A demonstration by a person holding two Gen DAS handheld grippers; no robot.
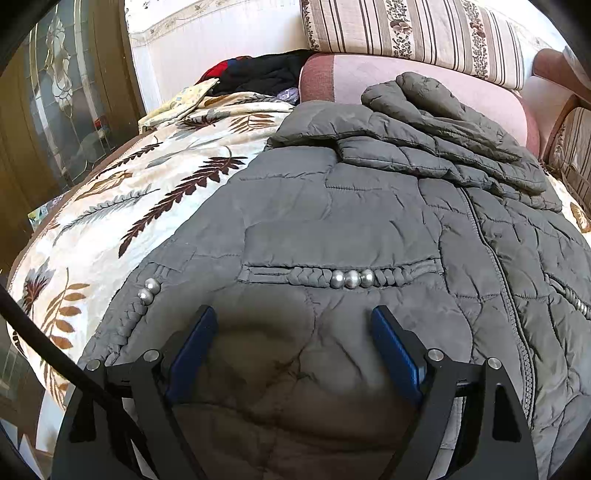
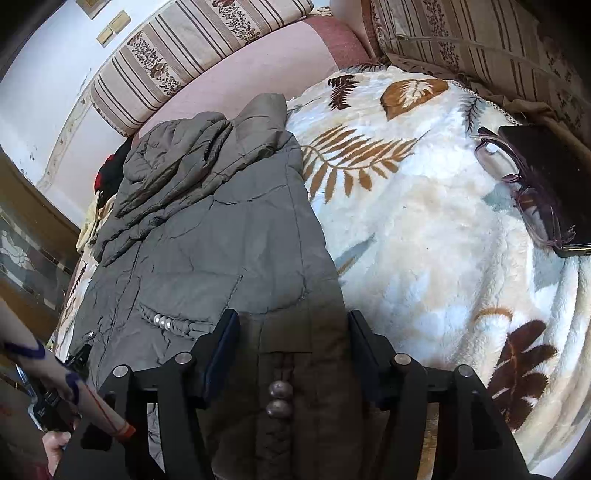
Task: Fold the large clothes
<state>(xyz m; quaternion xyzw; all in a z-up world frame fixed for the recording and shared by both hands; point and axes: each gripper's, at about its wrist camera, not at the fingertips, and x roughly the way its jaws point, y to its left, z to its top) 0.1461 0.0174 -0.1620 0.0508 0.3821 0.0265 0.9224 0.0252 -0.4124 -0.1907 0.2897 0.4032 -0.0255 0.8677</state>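
A grey quilted jacket (image 1: 369,221) with braided trim and silver beads lies spread on a leaf-patterned blanket (image 1: 155,177), its sleeve and hood bunched at the far end. My left gripper (image 1: 295,332) is open, its blue pads just above the jacket's near hem. In the right wrist view the same jacket (image 2: 207,236) lies to the left. My right gripper (image 2: 291,332) is open over the jacket's right hem, near a beaded strip (image 2: 279,398).
Striped cushions (image 1: 413,33) and a pink sofa back (image 1: 369,74) stand behind. A pile of dark and red clothes (image 1: 258,72) lies at the back left. Glasses (image 2: 517,184) and a dark case (image 2: 550,177) rest on the blanket (image 2: 424,221) to the right.
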